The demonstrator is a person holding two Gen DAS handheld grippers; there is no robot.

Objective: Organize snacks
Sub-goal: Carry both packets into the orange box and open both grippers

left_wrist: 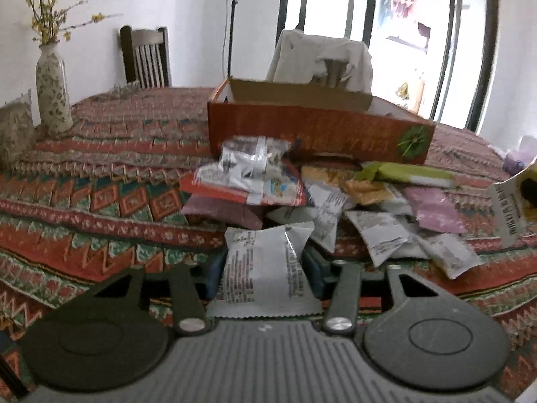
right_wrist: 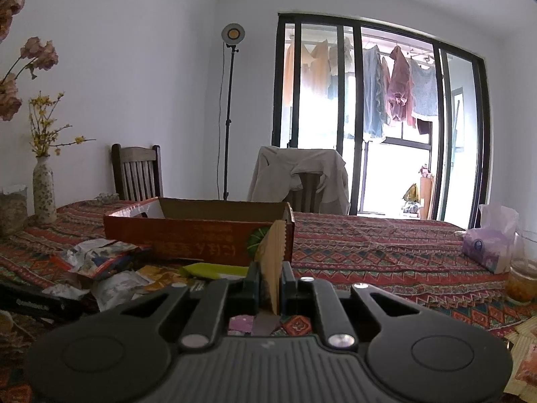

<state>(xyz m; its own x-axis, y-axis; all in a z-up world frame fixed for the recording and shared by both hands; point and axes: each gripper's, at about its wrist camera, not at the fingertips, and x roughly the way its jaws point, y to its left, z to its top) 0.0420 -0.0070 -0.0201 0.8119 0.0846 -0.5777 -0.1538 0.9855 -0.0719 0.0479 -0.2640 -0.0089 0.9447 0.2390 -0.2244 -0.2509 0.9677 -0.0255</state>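
I'm clamping my left gripper [left_wrist: 263,265] on a silver packet [left_wrist: 265,262], its long axis running toward twelve o'clock (squeeze mid-body, not the crimped ends). My right gripper [right_wrist: 270,285] is pinching a tan packet [right_wrist: 272,258] edge-up; the orange box [left_wrist: 312,127] is sitting at twelve.

Home dining rm: clothed table [right_wrist: 386,252], chairs [right_wrist: 136,171], balcony laundry [right_wrist: 399,90]

Both wrist cameras are looking low across the patterned tablecloth [left_wrist: 100,174] toward the window [right_wrist: 379,117]; both are seeing the orange cardboard box [left_wrist: 315,131], the left one nearer.
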